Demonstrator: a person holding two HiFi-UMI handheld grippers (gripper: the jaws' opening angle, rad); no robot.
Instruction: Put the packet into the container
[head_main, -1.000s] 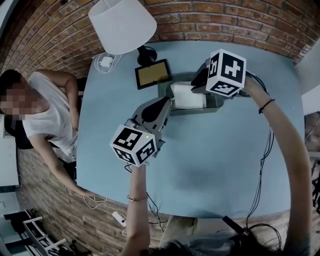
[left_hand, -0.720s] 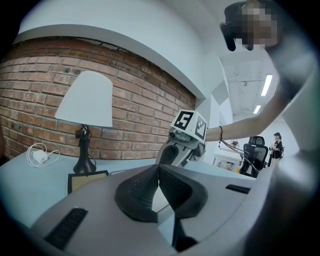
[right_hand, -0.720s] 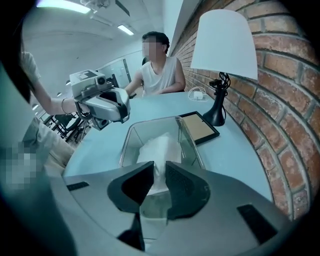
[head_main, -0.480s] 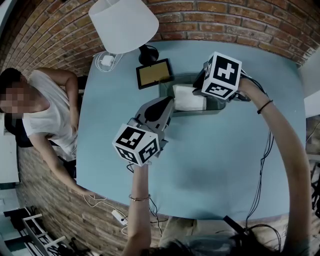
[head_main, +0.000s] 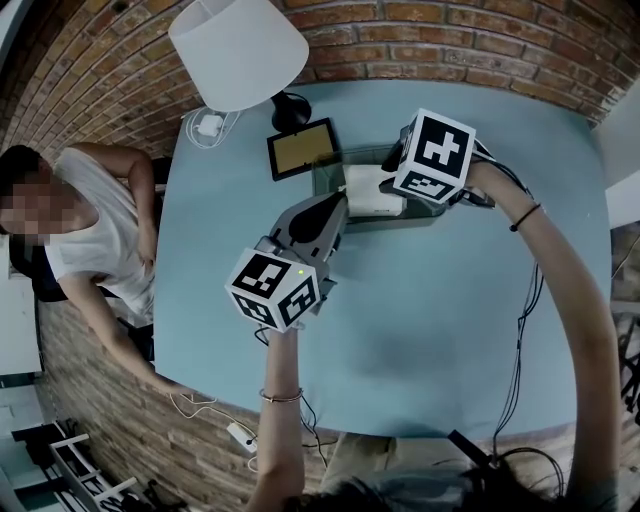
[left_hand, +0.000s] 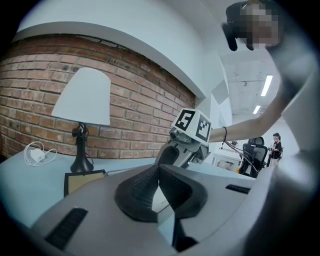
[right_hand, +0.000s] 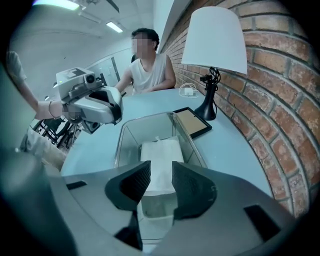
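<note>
While the right claw (right_hand: 158, 186) is opening over the container (right_hand: 121, 142), the packet (right_hand: 160, 157) lies flat inside, untouched by the pads. Lifting straight up should avoid snagging it. The left claw (left_hand: 159, 186) hangs beside the container, pressed together.

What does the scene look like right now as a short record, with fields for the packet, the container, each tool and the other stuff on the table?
packet: flat white packet, lying inside the container
container: clear rectangular plastic container, on the pale blue table
right tool: right tool above the packet, jaws opening, pads off it
left tool: left tool empty, jaws together, near the container's corner
nearby: white-shaded lamp; small dark picture frame
</note>
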